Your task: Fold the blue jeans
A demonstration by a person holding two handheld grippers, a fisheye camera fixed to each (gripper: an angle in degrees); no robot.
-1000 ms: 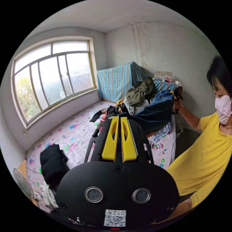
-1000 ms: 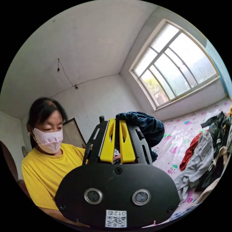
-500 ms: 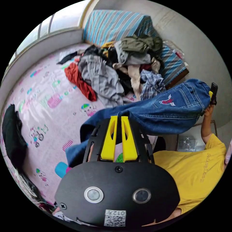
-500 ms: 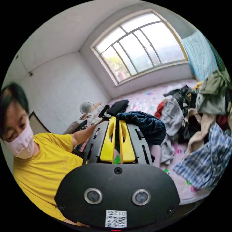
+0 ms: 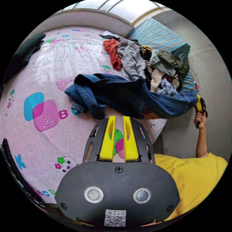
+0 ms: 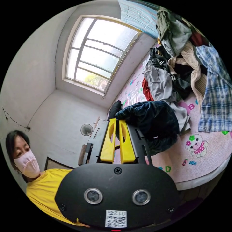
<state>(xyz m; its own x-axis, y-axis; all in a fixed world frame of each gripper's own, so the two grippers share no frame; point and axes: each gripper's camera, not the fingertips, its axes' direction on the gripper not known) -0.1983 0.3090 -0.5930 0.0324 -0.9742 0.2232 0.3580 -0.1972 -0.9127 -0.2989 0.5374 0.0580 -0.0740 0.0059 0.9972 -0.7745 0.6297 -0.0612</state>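
the blue jeans (image 5: 125, 96) are spread on the bed (image 5: 48, 135), at 12 o'clock of the left tool (image 5: 119, 120), whose jaws are slightly apart, empty. the right tool (image 6: 117, 122) is clamped on the jeans' waistband.

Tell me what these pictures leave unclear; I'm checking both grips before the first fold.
- Right gripper, right gripper view: the jeans bunch over the jaw tips, hiding the pinch and which part is held.
- Same gripper, left gripper view: too small near the edge to read its jaws.
- Left gripper: jaws slightly apart, nothing between them.
- Clothes pile: overlapping garments hide each other.
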